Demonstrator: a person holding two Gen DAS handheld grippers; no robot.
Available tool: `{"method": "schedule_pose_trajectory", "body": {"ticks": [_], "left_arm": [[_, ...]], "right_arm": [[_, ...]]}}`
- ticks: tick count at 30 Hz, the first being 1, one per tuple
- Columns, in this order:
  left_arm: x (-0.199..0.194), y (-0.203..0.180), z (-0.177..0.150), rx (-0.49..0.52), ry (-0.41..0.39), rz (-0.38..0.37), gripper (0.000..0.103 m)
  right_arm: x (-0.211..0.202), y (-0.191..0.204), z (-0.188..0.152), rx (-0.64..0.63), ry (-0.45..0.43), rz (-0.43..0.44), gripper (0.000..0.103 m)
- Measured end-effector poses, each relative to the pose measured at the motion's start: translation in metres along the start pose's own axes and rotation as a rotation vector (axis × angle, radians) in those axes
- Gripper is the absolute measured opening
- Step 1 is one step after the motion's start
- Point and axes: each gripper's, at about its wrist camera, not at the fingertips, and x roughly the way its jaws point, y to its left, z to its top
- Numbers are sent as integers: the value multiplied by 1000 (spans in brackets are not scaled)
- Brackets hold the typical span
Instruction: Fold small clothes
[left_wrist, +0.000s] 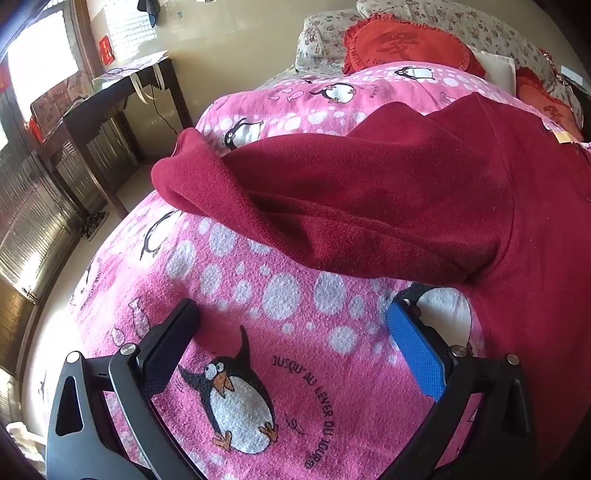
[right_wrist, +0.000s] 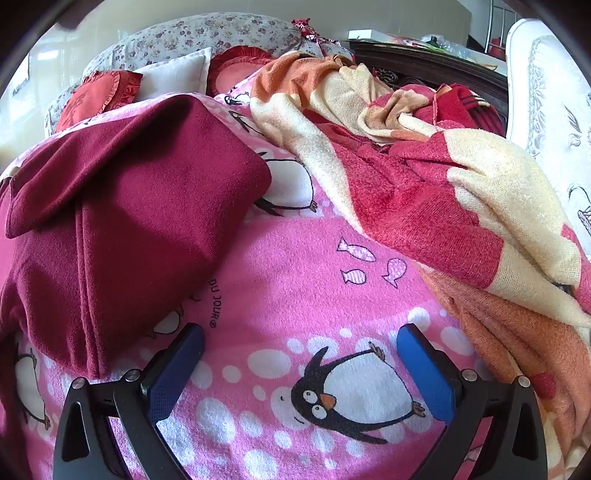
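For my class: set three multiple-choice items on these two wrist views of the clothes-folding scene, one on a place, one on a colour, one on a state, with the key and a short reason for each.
1. In the right wrist view, where does the dark red garment lie relative to the right gripper?
A. ahead and to its left
B. ahead and to its right
C. between its fingers

2. What is the ground colour of the penguin sheet?
A. green
B. pink
C. grey

3. How does the left gripper stand?
A. shut on the garment
B. shut on the sheet
C. open, holding nothing

Key:
1 A: the garment fills the left half, while the striped towel lies on the right.
2 B: pink shows around the white dots and penguins.
3 C: its fingers stand wide apart over bare sheet.
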Motion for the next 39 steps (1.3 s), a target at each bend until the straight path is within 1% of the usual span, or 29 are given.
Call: {"method": "schedule_pose_trajectory", "body": {"ticks": [1, 2, 3, 6, 9, 13, 16, 18, 21, 23, 24, 27, 32, 36, 39], "left_arm": [[0, 1, 0, -2, -1, -3, 102], [0, -1, 0, 18, 3, 20, 102], [0, -1, 0, 22, 15, 15, 102], [-3, 0, 1, 62, 81, -20, 102], [-10, 9, -1, 36, 105, -51, 102], [-47, 12, -4, 30, 74, -69, 102], [-74, 10, -3, 33, 29, -78, 102], [-86, 6, -2, 35, 22, -94, 102], [-105, -5, 0, 55, 10, -124, 102], [-116, -12, -1, 66, -8, -141, 102], [-118, -15, 1, 72, -10, -152, 102], [-129, -32, 5, 96, -19, -181, 102], [-145, -54, 5, 131, -38, -216, 102], [-150, -65, 5, 138, -34, -247, 102], [-153, -71, 5, 146, -37, -254, 102]], "right_arm": [[0, 0, 0, 0, 0, 0, 103], [0, 0, 0, 0, 0, 0, 103], [0, 0, 0, 0, 0, 0, 103], [0, 0, 0, 0, 0, 0, 103], [0, 0, 0, 0, 0, 0, 103], [0, 0, 0, 0, -1, 0, 103], [0, 1, 0, -3, -1, -2, 103], [0, 1, 1, -6, 3, -4, 103], [-7, 3, 2, -18, 47, 8, 103], [-23, 8, 1, -23, 64, 46, 103], [-34, 11, 0, -23, 56, 59, 103], [-73, 18, -5, -22, 41, 60, 103], [-134, 38, -4, 21, 8, 129, 103], [-172, 70, -2, 51, 51, 219, 103], [-197, 97, -3, 42, 61, 315, 103]]}}
